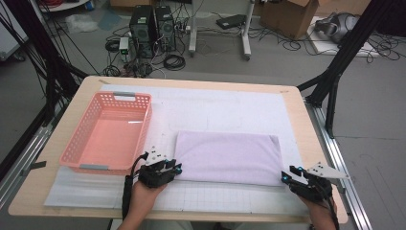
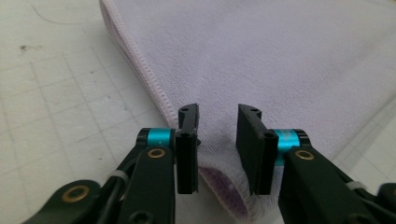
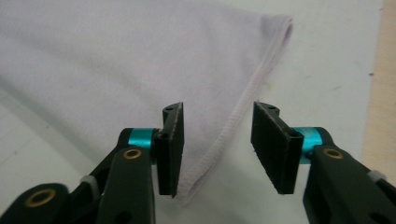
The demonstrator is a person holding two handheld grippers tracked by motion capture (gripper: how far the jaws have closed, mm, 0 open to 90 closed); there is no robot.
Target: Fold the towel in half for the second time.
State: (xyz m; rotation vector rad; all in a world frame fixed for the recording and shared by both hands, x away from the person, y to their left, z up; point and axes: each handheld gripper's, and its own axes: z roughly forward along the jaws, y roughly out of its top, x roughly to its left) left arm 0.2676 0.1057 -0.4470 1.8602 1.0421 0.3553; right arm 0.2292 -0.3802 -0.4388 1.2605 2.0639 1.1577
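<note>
Grey floor with cables, two computer towers [image 1: 153,28] and a cardboard box [image 1: 292,17] fills the top of the high view, and below it stands the wooden table [image 1: 67,191] covered by a white grid mat [image 1: 215,103].

At the left gripper [image 2: 217,140], the jaws stand partly open with a clear gap. The near corner of the lilac towel [image 2: 280,60] lies in this gap, with its folded layers visible at the bottom of the left gripper view, but the pads do not press on it. In the high view this gripper [image 1: 176,167] is at the lower left corner of the towel [image 1: 230,155].

At the right gripper [image 3: 217,144], the jaws are also partly open. The stitched hem of the towel [image 3: 116,65] runs down between them to its corner near the left pad in the picture; nothing is gripped. In the high view this gripper [image 1: 286,176] sits at the lower right corner of the towel.

Folded to a flat rectangle, the towel lies in the centre of the mat, slightly toward the bottom of the frame. A pink basket [image 1: 76,139] stands just beside it on the left, apart from the cloth.
</note>
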